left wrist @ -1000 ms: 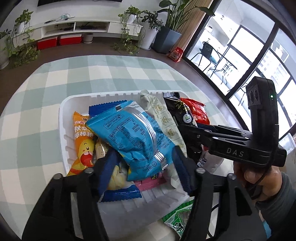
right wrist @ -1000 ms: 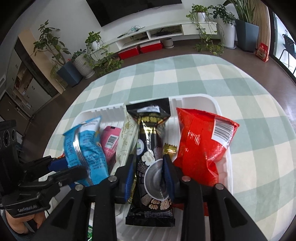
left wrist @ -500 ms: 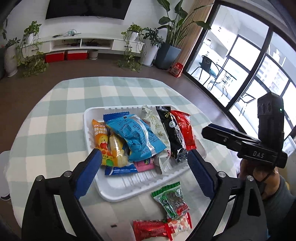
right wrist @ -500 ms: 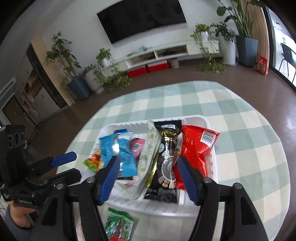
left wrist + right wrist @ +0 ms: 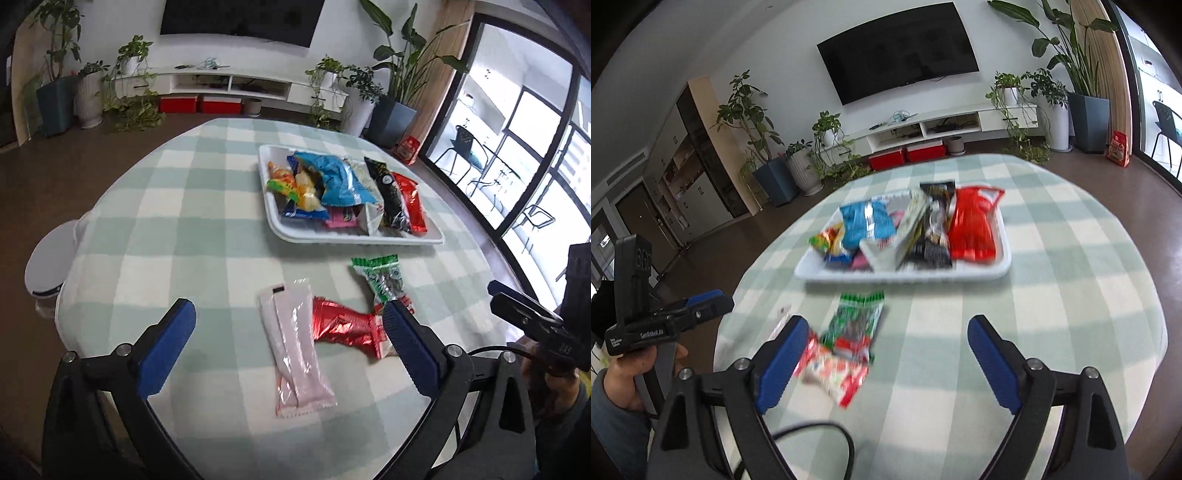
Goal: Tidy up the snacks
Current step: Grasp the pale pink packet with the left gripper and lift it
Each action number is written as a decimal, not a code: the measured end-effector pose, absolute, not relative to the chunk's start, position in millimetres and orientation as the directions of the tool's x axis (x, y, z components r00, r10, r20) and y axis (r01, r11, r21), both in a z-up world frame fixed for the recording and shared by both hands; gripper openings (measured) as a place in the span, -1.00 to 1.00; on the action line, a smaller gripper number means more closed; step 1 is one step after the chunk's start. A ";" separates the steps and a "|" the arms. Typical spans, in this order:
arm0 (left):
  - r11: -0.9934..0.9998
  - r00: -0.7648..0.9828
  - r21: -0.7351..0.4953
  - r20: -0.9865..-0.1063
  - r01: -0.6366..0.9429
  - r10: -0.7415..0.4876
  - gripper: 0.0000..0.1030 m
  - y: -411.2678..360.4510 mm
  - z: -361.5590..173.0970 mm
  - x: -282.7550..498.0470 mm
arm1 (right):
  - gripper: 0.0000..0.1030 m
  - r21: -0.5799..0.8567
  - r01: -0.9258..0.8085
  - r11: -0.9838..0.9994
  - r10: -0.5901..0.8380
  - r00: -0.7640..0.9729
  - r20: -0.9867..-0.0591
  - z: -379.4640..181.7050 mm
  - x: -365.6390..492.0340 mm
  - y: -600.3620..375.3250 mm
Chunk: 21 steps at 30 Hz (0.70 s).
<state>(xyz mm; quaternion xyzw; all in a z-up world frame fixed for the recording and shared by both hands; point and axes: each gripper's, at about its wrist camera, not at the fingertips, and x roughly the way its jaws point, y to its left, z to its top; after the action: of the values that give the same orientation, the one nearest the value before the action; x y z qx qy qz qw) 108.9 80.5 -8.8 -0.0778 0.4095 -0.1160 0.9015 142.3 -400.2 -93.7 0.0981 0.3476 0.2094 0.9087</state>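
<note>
Three loose snack packets lie on your green-and-white checked tablecloth (image 5: 192, 206) short of the white rectangular plastic tray (image 5: 275, 225): a pale pink flat sachet (image 5: 295, 350), a crinkled red foil packet (image 5: 343, 326) and a green-topped clear packet (image 5: 380, 275). The tray sits further out, crowded with a blue crisp bag (image 5: 340, 181), a black bar wrapper (image 5: 388, 195) and a red pouch (image 5: 410, 203). Your left gripper (image 5: 288, 339) has its jaws opening, wide and empty, straddling the pink sachet and red foil without touching. Your right gripper (image 5: 886, 360) is opening too, empty over bare cloth. Only the left view shows the pink sachet whole; the right view blurs it but shows your hand (image 5: 624, 380) on the left handle. Open cloth stretches left of the tray, and the round table edge curves close on both sides.
</note>
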 end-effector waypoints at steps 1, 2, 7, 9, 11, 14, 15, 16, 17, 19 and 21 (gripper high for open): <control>0.961 0.628 -0.238 -0.730 0.138 -0.271 0.99 81.0 -13.6 105.5 | 0.75 0.335 -0.307 0.891 0.452 0.666 -0.593 -98.6 135.7 -400.9; 0.960 0.611 -0.244 -0.743 0.135 -0.274 0.99 80.3 -19.1 103.1 | 0.76 0.348 -0.301 0.888 0.458 0.661 -0.594 -103.2 130.9 -401.3; 0.963 0.563 -0.221 -0.782 0.152 -0.268 0.98 65.7 -36.0 104.5 | 0.76 0.380 -0.296 0.877 0.479 0.616 -0.626 -119.9 114.9 -395.2; 0.963 0.562 -0.216 -0.783 0.159 -0.268 0.98 61.1 -38.6 106.2 | 0.76 0.372 -0.306 0.876 0.480 0.612 -0.628 -120.0 110.9 -389.9; 0.966 0.556 -0.203 -0.790 0.162 -0.259 0.85 58.1 -41.1 110.6 | 0.76 0.359 -0.322 0.876 0.482 0.607 -0.631 -118.9 107.2 -384.2; 0.970 0.544 -0.191 -0.803 0.152 -0.243 0.67 59.6 -45.3 117.2 | 0.76 0.312 -0.353 0.882 0.470 0.612 -0.636 -116.4 102.6 -374.4; 0.971 0.541 -0.186 -0.807 0.148 -0.237 0.61 61.3 -47.0 119.8 | 0.76 0.304 -0.358 0.883 0.468 0.613 -0.637 -116.2 101.6 -372.7; 0.972 0.536 -0.184 -0.811 0.145 -0.233 0.46 62.8 -48.9 121.5 | 0.76 0.301 -0.362 0.882 0.469 0.611 -0.637 -116.3 100.5 -371.2; 0.972 0.532 -0.184 -0.814 0.143 -0.233 0.37 64.9 -50.0 124.3 | 0.75 0.303 -0.363 0.881 0.471 0.610 -0.638 -116.9 100.1 -370.8; 0.974 0.523 -0.181 -0.821 0.140 -0.228 0.35 67.7 -52.9 127.8 | 0.75 0.307 -0.363 0.880 0.473 0.605 -0.640 -118.4 99.8 -370.8; 0.975 0.512 -0.176 -0.830 0.136 -0.221 0.35 69.3 -56.5 131.6 | 0.75 0.306 -0.361 0.881 0.471 0.604 -0.643 -119.1 99.5 -370.2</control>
<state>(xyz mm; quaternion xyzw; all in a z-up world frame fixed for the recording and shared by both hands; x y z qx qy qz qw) 131.6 69.3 -56.5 -0.0440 0.4832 -0.1030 0.8683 99.5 -370.2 -119.1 0.0726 0.3794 0.2329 0.8925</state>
